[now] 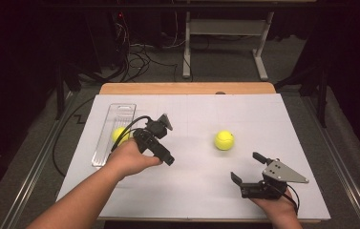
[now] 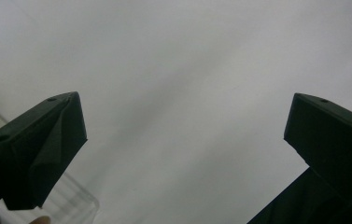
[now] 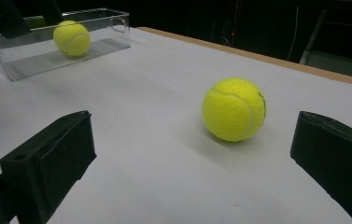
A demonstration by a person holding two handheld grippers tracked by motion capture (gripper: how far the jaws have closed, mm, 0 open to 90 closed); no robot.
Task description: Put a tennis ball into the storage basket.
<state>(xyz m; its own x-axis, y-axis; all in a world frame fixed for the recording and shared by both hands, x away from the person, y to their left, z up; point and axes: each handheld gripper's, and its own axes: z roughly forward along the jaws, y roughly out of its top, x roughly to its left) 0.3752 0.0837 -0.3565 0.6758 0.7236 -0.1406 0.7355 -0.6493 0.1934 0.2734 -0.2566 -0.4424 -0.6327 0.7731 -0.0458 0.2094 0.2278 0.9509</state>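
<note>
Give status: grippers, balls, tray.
Left gripper open, empty. Right gripper open, facing loose ball. Other ball in tray. Nothing between.

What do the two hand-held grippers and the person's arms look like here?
Both are black two-jaw tools. The left gripper trails a black cable looping toward the clear tray. The right gripper carries a grey three-cornered plate with small holes. In both gripper views the jaws are blocky, matte wedges with small screw holes. The forearms are bare, no sleeves visible.
</note>
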